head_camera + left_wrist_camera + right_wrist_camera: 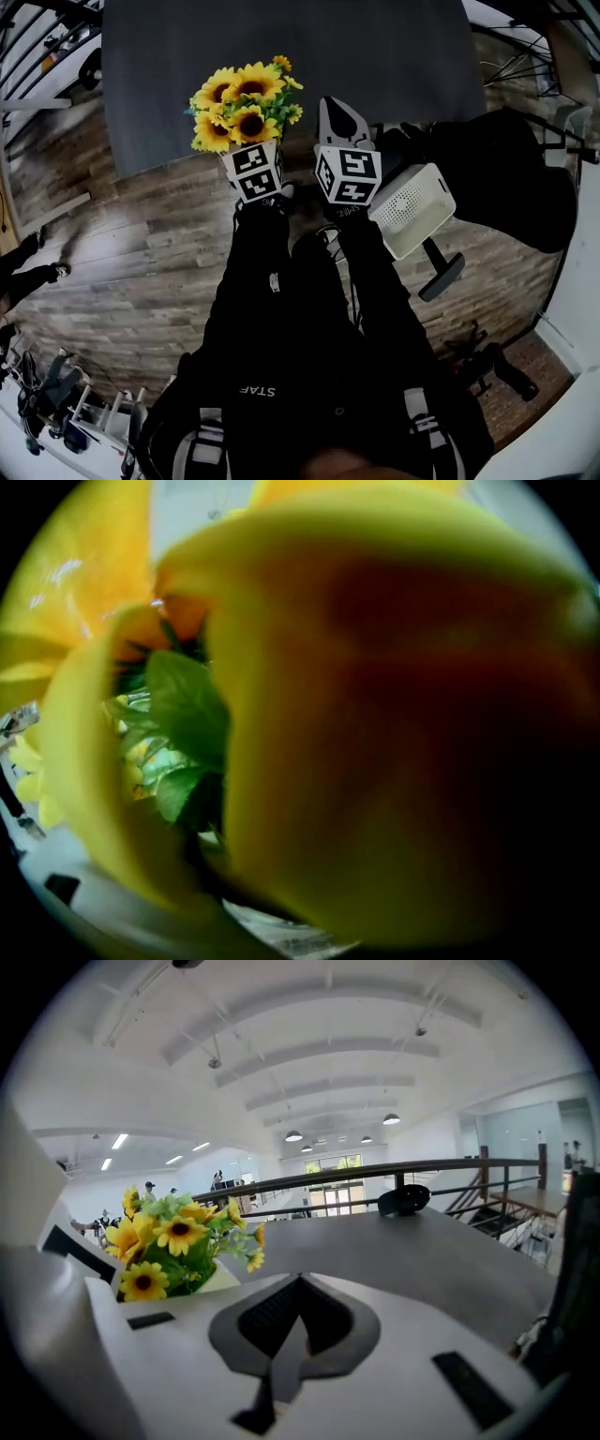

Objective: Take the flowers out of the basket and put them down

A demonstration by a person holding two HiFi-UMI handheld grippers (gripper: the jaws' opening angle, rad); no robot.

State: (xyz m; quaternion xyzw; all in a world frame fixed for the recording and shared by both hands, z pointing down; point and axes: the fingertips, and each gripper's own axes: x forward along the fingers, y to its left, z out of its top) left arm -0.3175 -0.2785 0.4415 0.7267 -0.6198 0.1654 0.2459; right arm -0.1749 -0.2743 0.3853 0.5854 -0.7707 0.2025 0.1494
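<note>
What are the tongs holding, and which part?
Right tongs are shut, empty. Left tongs are pushed into the sunflowers, probably holding them low down, but the grip is hidden.

White letters "STAF" on the person's dark garment (255, 391), no other text legible anywhere.

The head view is looking steeply down, with the counter (375, 56) at twelve o'clock. The left gripper view is pressing against the flowers (375, 714). The right gripper view is facing across the counter, sharing them at nine o'clock.
</note>
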